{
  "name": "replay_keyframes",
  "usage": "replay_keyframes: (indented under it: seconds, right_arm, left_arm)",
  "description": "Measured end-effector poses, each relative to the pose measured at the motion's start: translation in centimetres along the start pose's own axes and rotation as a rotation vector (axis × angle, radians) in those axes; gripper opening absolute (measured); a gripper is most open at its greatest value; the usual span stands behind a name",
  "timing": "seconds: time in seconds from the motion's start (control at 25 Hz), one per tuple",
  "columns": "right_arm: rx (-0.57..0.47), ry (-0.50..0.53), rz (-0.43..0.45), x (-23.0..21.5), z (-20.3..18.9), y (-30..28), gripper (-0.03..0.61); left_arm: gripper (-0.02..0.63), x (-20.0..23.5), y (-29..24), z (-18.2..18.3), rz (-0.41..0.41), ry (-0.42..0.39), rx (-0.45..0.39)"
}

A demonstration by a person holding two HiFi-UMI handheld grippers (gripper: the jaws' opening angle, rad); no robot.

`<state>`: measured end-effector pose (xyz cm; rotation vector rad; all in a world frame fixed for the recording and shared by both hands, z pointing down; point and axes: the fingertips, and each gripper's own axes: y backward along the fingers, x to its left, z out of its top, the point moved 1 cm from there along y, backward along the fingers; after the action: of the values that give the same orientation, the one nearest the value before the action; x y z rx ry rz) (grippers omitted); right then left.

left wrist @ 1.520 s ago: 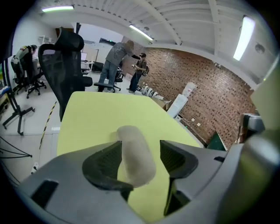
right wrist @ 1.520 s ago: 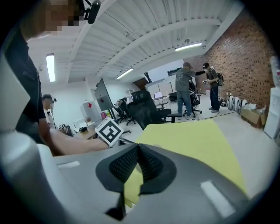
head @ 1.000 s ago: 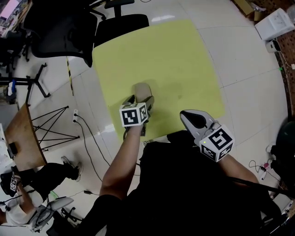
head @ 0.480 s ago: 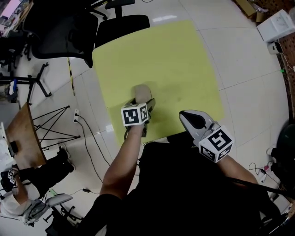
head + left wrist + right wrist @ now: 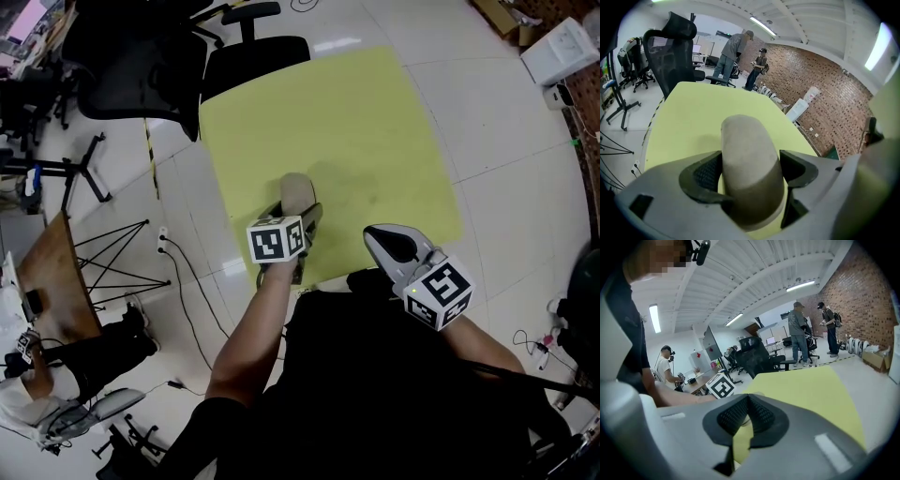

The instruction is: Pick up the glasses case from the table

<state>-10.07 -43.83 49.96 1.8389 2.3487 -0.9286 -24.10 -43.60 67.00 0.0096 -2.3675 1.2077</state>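
Observation:
A beige, rounded glasses case (image 5: 296, 192) (image 5: 750, 164) sticks out from between the jaws of my left gripper (image 5: 291, 217) (image 5: 751, 176), which is shut on it above the near left part of the yellow-green table (image 5: 375, 131). The case's far end points away from me over the tabletop. My right gripper (image 5: 394, 246) (image 5: 747, 420) hovers at the table's near edge, to the right of the case, with its jaws shut and nothing between them.
Black office chairs (image 5: 141, 56) stand beyond the table's far left corner. A wooden table (image 5: 52, 277) and cables (image 5: 183, 281) lie on the floor to the left. Two people (image 5: 733, 54) stand far off near a brick wall (image 5: 825, 93).
The left gripper still holds the case; the head view has shifted slightly, so the table and chairs sit a little lower and to the right. The right gripper has not moved.

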Motion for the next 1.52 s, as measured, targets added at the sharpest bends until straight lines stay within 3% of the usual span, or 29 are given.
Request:
replay_keyframes:
  seconds: [0.6,1.16,1.52]
  right_arm:
    - [-0.049,0.038,-0.091,8.2,0.2,-0.5,0.003]
    - [-0.103,0.060,-0.212,16.6,-2.0,1.4,0.003]
    - [-0.142,0.086,-0.190,18.6,-1.5,2.7,0.003]
  left_arm:
    - [0.391,-0.7,10.6,1.7,-0.152,-0.117,-0.142]
    - [0.388,-3.2,21.5,-1.2,-0.357,-0.240,-0.239]
    - [0.388,-5.0,26.4,-2.4,-0.369,-0.256,-0.319]
